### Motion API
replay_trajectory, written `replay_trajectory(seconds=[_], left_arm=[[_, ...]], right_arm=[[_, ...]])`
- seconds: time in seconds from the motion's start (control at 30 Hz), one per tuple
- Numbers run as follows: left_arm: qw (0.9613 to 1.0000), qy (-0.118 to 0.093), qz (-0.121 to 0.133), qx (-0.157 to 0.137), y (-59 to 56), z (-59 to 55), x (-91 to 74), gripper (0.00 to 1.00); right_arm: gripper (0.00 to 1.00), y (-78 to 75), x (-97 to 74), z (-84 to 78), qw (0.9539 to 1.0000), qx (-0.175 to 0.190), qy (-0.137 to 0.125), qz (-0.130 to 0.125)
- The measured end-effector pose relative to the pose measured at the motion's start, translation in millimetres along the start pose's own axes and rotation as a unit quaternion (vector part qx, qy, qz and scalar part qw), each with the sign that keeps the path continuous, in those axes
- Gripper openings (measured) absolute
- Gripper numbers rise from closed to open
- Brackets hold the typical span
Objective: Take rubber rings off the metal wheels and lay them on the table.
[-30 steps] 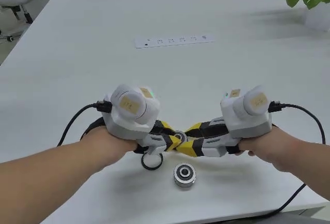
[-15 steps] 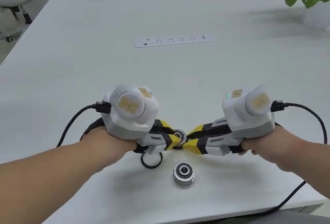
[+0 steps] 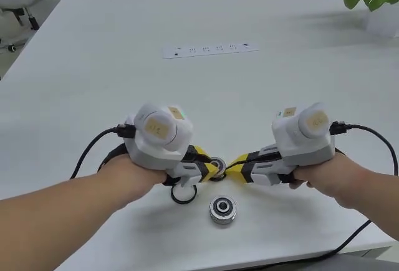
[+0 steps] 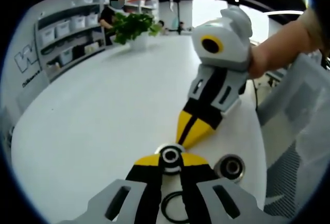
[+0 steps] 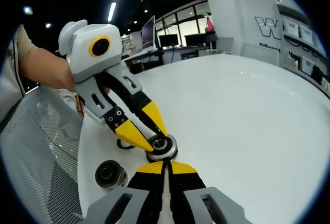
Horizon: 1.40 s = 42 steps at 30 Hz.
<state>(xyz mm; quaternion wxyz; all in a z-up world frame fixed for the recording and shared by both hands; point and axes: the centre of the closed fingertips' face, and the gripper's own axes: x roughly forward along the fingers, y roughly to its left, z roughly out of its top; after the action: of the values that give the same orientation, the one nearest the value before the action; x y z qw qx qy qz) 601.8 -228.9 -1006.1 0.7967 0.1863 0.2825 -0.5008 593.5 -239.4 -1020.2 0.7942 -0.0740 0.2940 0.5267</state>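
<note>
Wheel is the thing in hand: it sits clamped by its rim between the yellow tips of the left tool, low over the near edge of the desk, one flat face and its hub turned up toward the head view. Whether it touches the desk cannot be told. The right tool comes at it from straight opposite, so the two tools lie nose to nose along one line across the person's front, with the wheel between them. The right tool's jaws are pressed together, and their tip is at the wheel's dark outer edge, touching or just beside it. Whether they have nipped any rubber is too small to tell. By my reading, the coming pull would run along that shared line, away from the left tool, while the left tool holds the metal fast. A loose rubber ring lies flat on the desk just under the left tool, on the person's side. A second wheel rests beside it, nearer the person. A power strip lies well beyond.
</note>
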Motion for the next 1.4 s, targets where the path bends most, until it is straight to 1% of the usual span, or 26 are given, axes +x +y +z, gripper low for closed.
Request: replay_trajectory(seconds=[0.13,0.3,0.37,0.4,0.47,0.53,0.6,0.7,0.77,0.83,1.0,1.07,1.13,1.4], left_arm=[[1.0,0.0,0.002,0.0,-0.2,0.0,-0.1,0.14],[1.0,0.0,0.003,0.001,-0.8,0.7,0.7,0.14],[1.0,0.0,0.004,0.003,-1.1,0.6,0.8,0.14],[1.0,0.0,0.005,0.003,-1.1,0.6,0.8,0.14],[1.0,0.0,0.006,0.003,-1.0,0.6,0.8,0.14],[1.0,0.0,0.008,0.002,-1.1,0.8,1.0,0.14],[1.0,0.0,0.009,0.002,-1.1,1.1,1.4,0.14],[0.9999,0.001,0.011,0.002,-1.1,1.1,1.6,0.14],[0.9999,0.001,0.013,0.002,-1.2,1.1,1.5,0.13],[0.9999,0.002,0.014,0.002,-0.9,1.1,1.7,0.13],[0.9999,0.003,0.016,0.001,-1.3,1.3,1.7,0.13],[0.9998,0.002,0.019,0.0,-1.3,1.3,1.6,0.13],[0.9998,0.003,0.02,-0.001,-1.4,1.3,1.6,0.13],[0.9998,0.005,0.02,0.0,-1.7,1.2,2.0,0.13]], right_arm=[[0.0,-2.2,-4.8,2.2,0.9993,0.035,-0.013,0.002],[0.0,-1.4,-5.7,1.5,0.9982,0.056,-0.02,0.002],[0.0,-0.2,-6.8,2.5,0.9972,0.071,-0.025,0.003],[0.0,0.2,-7.7,3.0,0.9963,0.081,-0.029,0.004],[0.0,1.1,-9.4,5.4,0.9956,0.084,-0.041,0.003],[0.0,2.2,-9.9,10.1,0.993,0.105,-0.055,0.004],[0.0,2.5,-9.1,9.7,0.9931,0.106,-0.051,0.004],[0.0,2.8,-8.9,10.6,0.9913,0.121,-0.05,0.005],[0.0,1.6,-8.9,10.8,0.9908,0.125,-0.052,0.004],[0.0,3.0,-9.2,11.6,0.9922,0.11,-0.058,0.001],[0.0,0.5,-8.9,12.2,0.9895,0.134,-0.055,0.003],[0.0,1.8,-9.1,13.2,0.9903,0.128,-0.055,0.002],[0.0,3.3,-9.1,14.5,0.9898,0.131,-0.057,0.004],[0.0,3.6,-8.5,15.5,0.9902,0.128,-0.056,0.005]])
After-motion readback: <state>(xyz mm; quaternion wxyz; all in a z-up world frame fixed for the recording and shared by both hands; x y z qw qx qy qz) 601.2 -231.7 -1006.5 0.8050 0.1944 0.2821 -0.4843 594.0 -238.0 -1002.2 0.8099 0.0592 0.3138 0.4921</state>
